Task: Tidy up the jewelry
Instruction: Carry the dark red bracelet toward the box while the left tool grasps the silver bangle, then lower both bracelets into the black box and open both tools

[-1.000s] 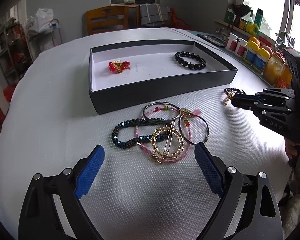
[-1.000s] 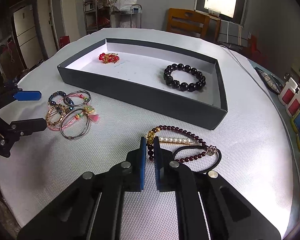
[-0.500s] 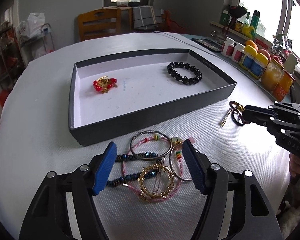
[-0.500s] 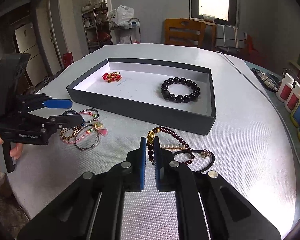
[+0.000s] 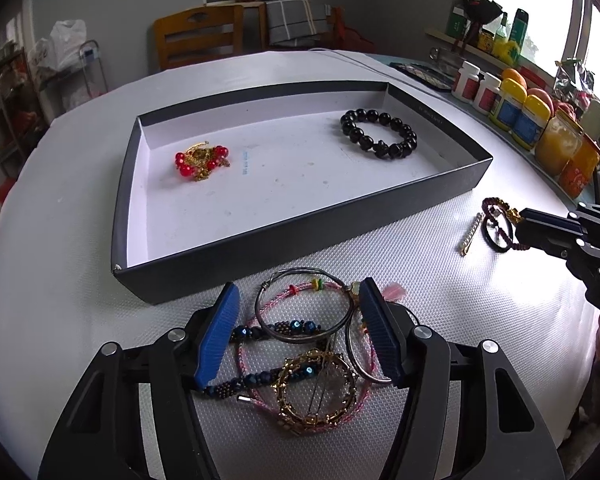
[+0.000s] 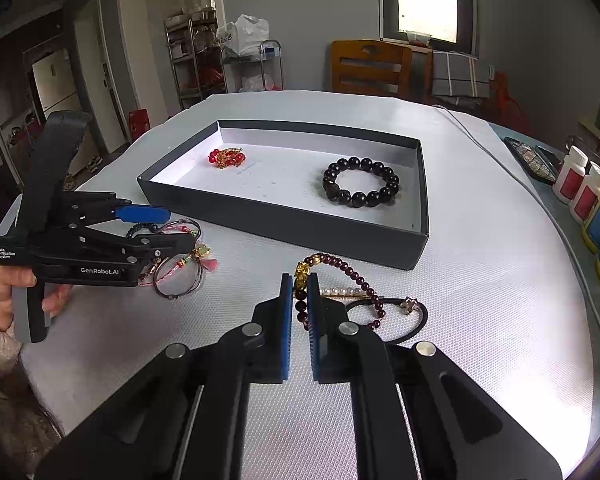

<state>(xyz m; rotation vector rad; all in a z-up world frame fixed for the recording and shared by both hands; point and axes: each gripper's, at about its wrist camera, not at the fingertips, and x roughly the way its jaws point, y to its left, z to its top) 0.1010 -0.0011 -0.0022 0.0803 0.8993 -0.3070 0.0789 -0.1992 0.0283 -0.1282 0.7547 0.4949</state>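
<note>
my left hand-held gripper [image 5: 298, 332] is closing its blue pads around the tangled pile of thin metal, pink cord and dark blue bead bracelets [image 5: 304, 354] on the white textured bench [image 5: 80, 320]; the pads do not press it. my right hand-held gripper [image 6: 298, 312] is pressed together, with the dark red bead bracelet with a gold charm [image 6: 332, 276] at its tips. ahead of both lies the shallow black box with white inside [image 5: 300, 236], holding a black bead bracelet [image 5: 378, 134] and a red and gold piece [image 5: 201, 160].
</note>
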